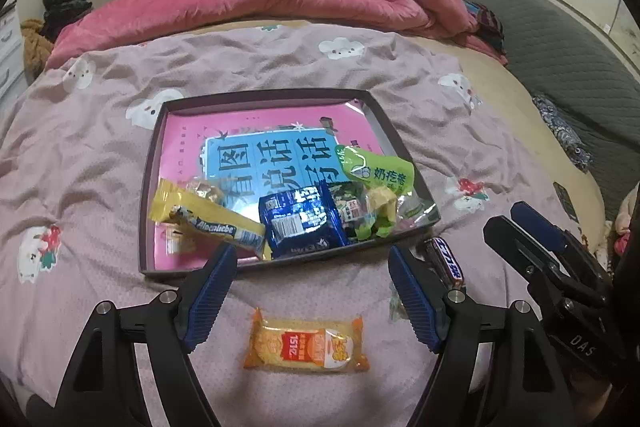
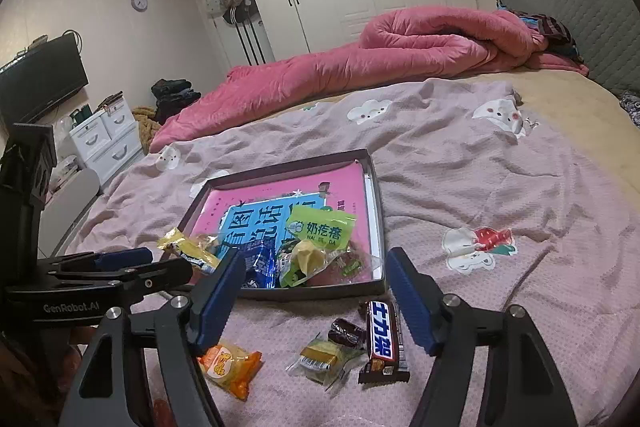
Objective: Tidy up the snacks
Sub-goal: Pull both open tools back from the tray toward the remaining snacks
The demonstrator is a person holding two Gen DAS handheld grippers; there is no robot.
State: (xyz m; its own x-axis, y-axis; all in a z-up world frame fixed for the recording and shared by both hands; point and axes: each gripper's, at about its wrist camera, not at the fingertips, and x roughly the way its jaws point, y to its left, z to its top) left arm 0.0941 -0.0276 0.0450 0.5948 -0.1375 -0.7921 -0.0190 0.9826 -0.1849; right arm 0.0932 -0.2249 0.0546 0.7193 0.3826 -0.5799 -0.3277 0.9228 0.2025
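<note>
Nearest the left camera lies an orange cracker packet [image 1: 306,345], flat on the lilac bedspread [image 1: 100,155] at six o'clock, between the spread fingers of the left gripper [image 1: 312,291] but touched by neither. From the right camera, the chocolate bar [image 2: 383,337], a small brown sweet [image 2: 346,332] and a clear-wrapped cake [image 2: 324,359] also lie loose on the cover, just short of the box at about six o'clock. The shallow dark box [image 1: 264,96] sits at twelve o'clock from both grippers and already holds a yellow bar [image 1: 208,219], a blue biscuit pack [image 1: 302,223] and a green pouch [image 1: 376,169], heaped along its near edge on a pink book. So the sorting looks partly done, with four pieces left outside, as far as I can see. The right gripper [image 2: 316,301] stands open and empty over the loose sweets. Both grippers tilt down toward the bed, side by side, the right one at three o'clock from the left.
</note>
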